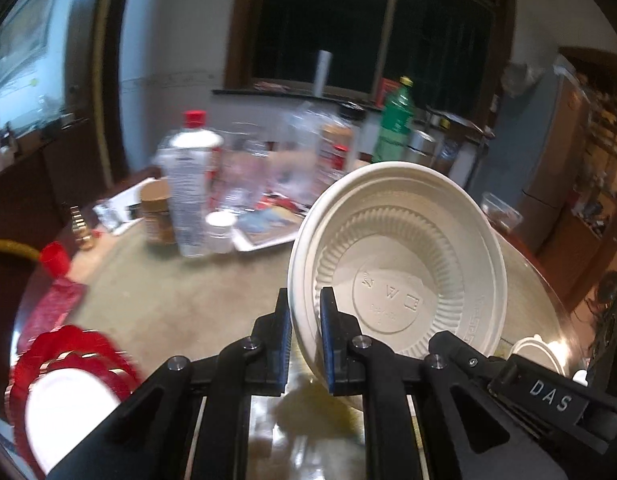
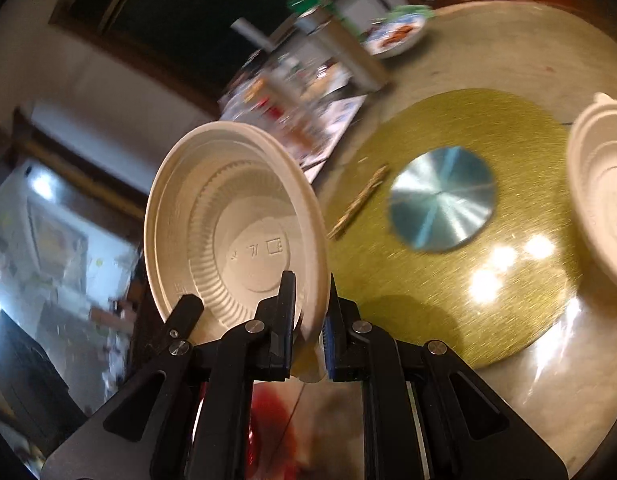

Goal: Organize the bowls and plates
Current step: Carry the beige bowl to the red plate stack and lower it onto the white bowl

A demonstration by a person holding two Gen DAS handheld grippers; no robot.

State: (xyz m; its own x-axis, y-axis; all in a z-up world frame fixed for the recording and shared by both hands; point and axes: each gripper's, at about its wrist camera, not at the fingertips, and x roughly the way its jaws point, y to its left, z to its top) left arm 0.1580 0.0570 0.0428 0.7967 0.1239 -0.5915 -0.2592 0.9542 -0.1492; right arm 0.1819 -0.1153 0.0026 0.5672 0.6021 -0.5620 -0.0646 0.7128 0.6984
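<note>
White plastic bowl (image 1: 396,264) hangs tilted, its rim pinched in my left hand-held gripper (image 1: 305,340). My right hand-held gripper (image 2: 310,316) clamps another bowl (image 2: 232,236) above the counter (image 2: 488,92).

Home dining room: cluttered table (image 1: 212,276), fridge (image 1: 556,152), window (image 1: 368,24).

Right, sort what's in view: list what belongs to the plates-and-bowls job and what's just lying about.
Belongs to the job:
- white bowl clamped at its rim in the left gripper
- white bowl clamped in the right gripper
- third white bowl on the table
- red-rimmed plate

Lying about:
- red-capped clear bottle
- green bottle
- brown jar
- gold turntable
</note>
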